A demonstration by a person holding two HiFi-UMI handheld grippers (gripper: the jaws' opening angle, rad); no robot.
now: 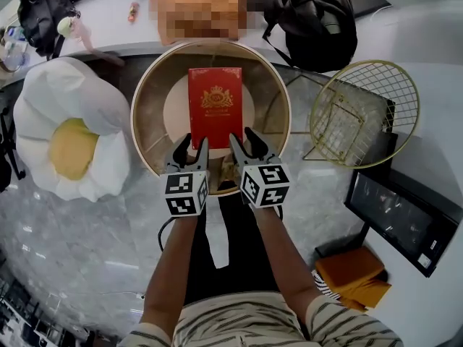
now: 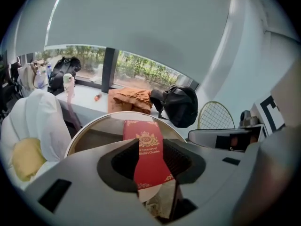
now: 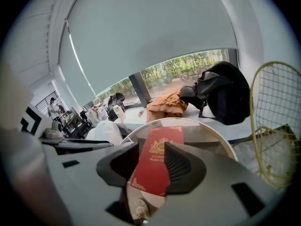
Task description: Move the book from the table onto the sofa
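Note:
A red book (image 1: 215, 103) with a gold crest lies flat on the round table (image 1: 145, 85), its near edge towards me. My left gripper (image 1: 192, 147) hovers at the book's near left corner, and my right gripper (image 1: 246, 140) at its near right corner. Both point down and forward with their jaws partly apart. In the left gripper view the book (image 2: 148, 157) shows through the gap of the left gripper (image 2: 150, 161). In the right gripper view the book (image 3: 157, 161) shows beyond the right gripper (image 3: 153, 166). Neither gripper's pads press on it.
A white flower-shaped seat with a yellow centre (image 1: 65, 136) stands left of the table. A gold wire basket (image 1: 365, 114) stands on the right, with a black backpack (image 1: 315, 20) behind it. A dark framed panel (image 1: 401, 215) and folded orange cloth (image 1: 354, 273) lie near right.

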